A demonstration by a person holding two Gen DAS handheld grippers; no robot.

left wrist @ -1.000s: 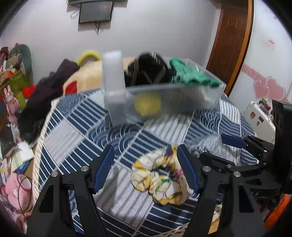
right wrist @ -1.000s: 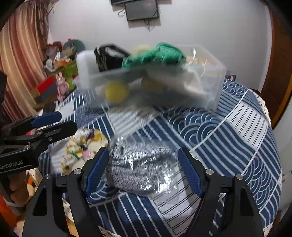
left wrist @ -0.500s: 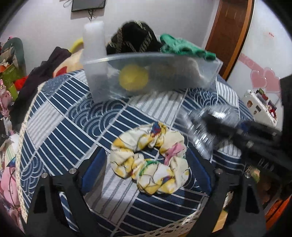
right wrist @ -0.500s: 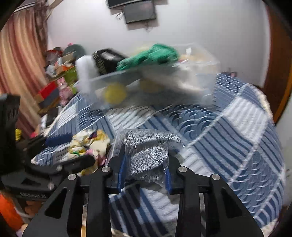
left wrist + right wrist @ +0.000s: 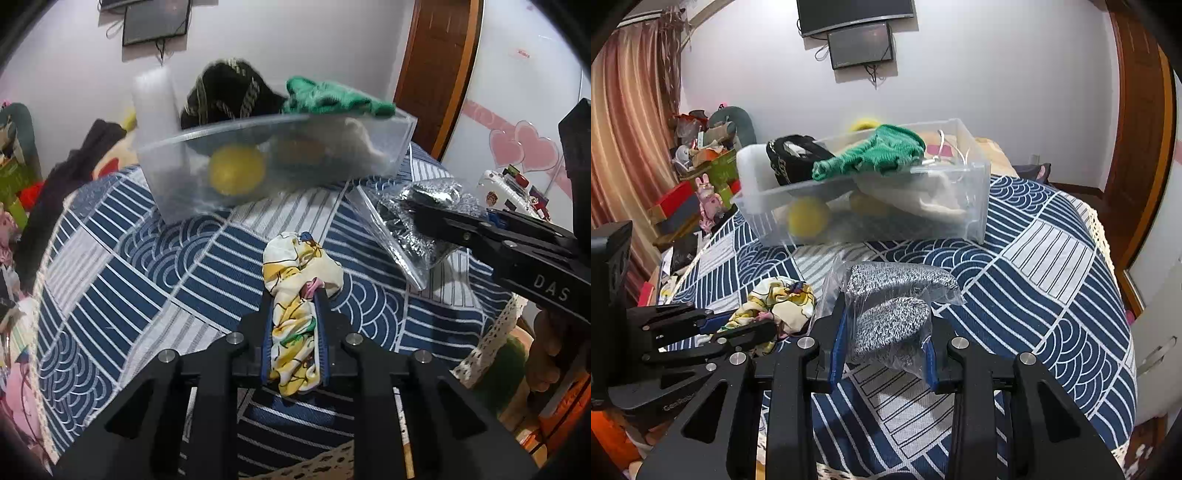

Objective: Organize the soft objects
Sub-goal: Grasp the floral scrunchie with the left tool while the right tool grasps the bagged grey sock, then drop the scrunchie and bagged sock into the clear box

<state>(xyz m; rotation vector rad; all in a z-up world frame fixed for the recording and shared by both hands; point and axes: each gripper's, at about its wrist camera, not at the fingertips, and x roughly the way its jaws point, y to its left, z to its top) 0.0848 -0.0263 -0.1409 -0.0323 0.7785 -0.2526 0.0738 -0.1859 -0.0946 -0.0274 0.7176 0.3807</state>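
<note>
My left gripper (image 5: 294,295) is shut on a yellow floral scrunchie (image 5: 295,273) and holds it just above the blue patterned tablecloth (image 5: 147,266). It also shows in the right wrist view (image 5: 779,301). My right gripper (image 5: 886,321) is shut on a clear bag of grey knit socks (image 5: 890,314), which also shows at the right of the left wrist view (image 5: 417,221). A clear plastic bin (image 5: 871,192) stands behind, holding a green knit item (image 5: 871,155), a black item (image 5: 786,158), a yellow ball (image 5: 807,221) and pale cloth.
The round table's lace edge (image 5: 491,332) runs at the right. Clutter of boxes and toys (image 5: 701,173) lies beyond the table's left side. A wooden door (image 5: 1134,110) stands at the right and a screen (image 5: 862,44) hangs on the wall.
My left gripper closed on the scrunchie, which was lying loose between open fingers. My right gripper closed on the sock bag a moment earlier and still holds it.
</note>
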